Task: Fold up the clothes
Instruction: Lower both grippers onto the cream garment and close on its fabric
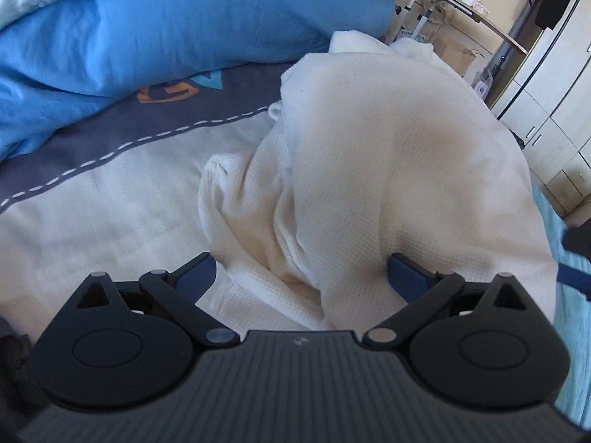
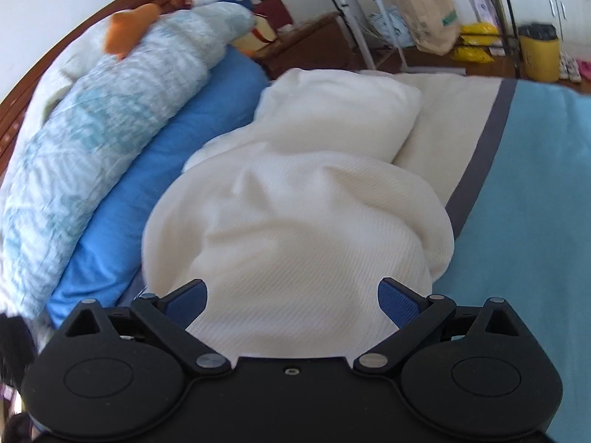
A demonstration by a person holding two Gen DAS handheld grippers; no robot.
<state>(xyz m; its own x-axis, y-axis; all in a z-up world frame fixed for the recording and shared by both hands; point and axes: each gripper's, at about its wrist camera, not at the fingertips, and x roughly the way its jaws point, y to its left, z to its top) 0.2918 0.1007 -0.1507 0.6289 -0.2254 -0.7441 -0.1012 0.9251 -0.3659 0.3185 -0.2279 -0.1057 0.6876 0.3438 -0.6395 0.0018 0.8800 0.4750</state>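
Observation:
A cream waffle-knit garment [image 1: 369,170] lies bunched on the bed, also filling the middle of the right wrist view [image 2: 295,229]. My left gripper [image 1: 301,277] is open, its blue pads [image 1: 195,273] wide apart with a fold of the garment draped between them and over the right one. My right gripper [image 2: 291,299] is open too, its blue pads [image 2: 399,301] spread on either side of the cloth, which reaches back to the gripper body. Neither gripper pinches the fabric.
A blue duvet [image 1: 166,26] and a pale patterned quilt [image 2: 92,136] are piled along the far side. The bed sheet [image 1: 92,214] has a grey band and a teal part [image 2: 524,221]. A yellow bin [image 2: 539,51], a paper bag and a wardrobe [image 1: 546,110] stand beyond.

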